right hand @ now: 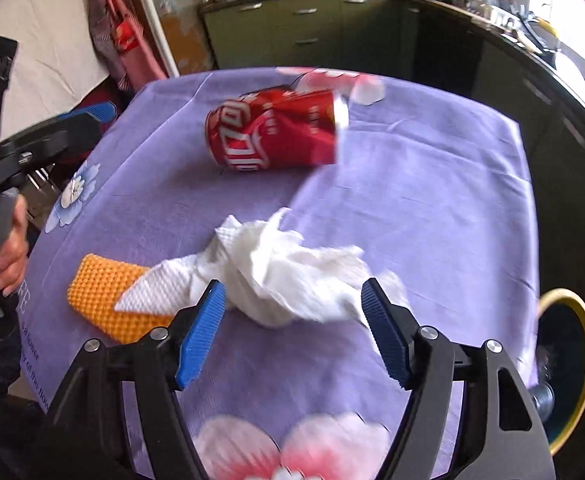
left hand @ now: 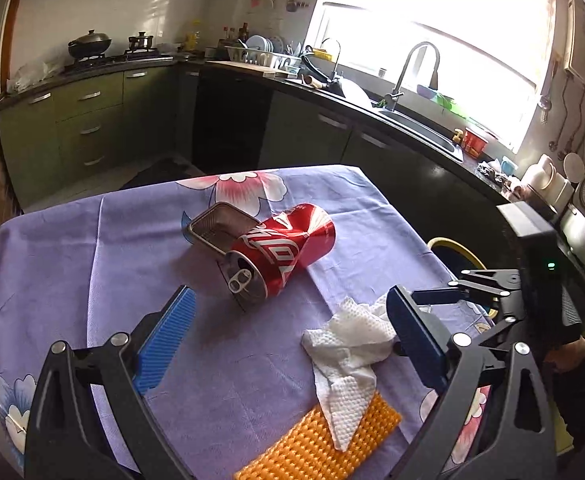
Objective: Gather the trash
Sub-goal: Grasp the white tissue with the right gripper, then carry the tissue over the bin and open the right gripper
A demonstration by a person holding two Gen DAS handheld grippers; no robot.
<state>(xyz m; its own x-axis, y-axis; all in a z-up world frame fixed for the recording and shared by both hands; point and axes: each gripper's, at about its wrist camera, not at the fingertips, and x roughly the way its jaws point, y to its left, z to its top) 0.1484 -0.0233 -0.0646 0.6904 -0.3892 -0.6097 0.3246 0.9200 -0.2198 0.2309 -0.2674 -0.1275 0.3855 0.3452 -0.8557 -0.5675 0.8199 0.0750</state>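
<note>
A dented red cola can lies on its side on the purple flowered tablecloth, leaning against a small metal mesh basket. A crumpled white paper towel lies partly over an orange textured sponge. My left gripper is open and empty, just short of the can. My right gripper is open, its fingers on either side of the paper towel. The can lies beyond it, and the sponge to the left. The right gripper also shows at the right of the left wrist view.
A bin with a yellow rim stands off the table's right edge, also in the left wrist view. Kitchen counters, a sink and a stove run along the far walls. The left gripper and the hand on it are at the table's left side.
</note>
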